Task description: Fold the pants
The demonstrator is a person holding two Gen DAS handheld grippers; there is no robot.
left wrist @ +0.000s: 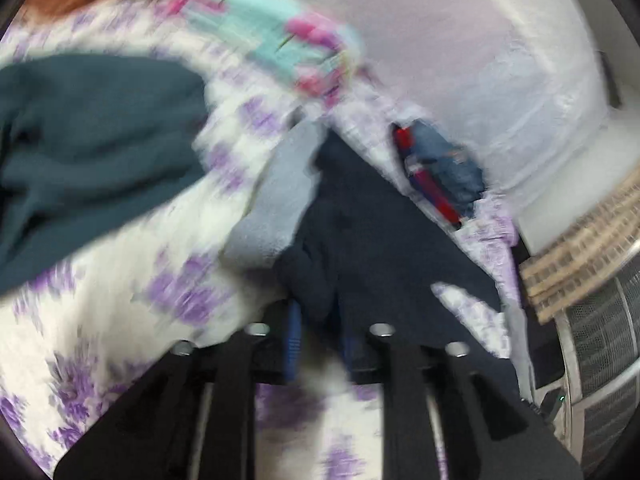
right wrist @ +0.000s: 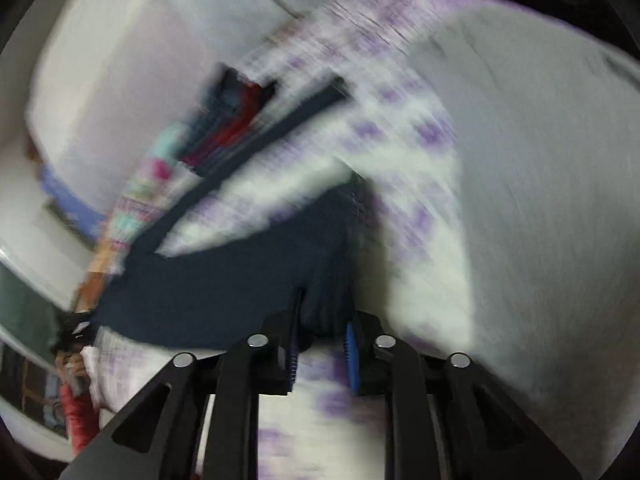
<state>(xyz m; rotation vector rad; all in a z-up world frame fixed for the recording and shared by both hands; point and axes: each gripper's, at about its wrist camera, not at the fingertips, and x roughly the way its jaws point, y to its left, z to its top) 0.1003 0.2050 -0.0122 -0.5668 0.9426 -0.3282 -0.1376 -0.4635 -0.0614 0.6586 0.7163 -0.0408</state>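
Observation:
Both views are motion-blurred. The dark navy pants (left wrist: 372,240) are held up over a bed with a white sheet printed with purple flowers (left wrist: 132,320). My left gripper (left wrist: 318,320) is shut on a bunched edge of the pants, its blue pads pinching the cloth. In the right wrist view my right gripper (right wrist: 322,332) is shut on another part of the navy pants (right wrist: 240,280), which stretch away to the left in a taut band.
A teal garment (left wrist: 88,152) and a grey cloth (left wrist: 276,208) lie on the bed. A turquoise and pink pillow (left wrist: 272,36) and a blue and red bundle (left wrist: 440,168) lie farther back. A wicker basket (left wrist: 580,256) and a fan (left wrist: 600,340) stand at the right.

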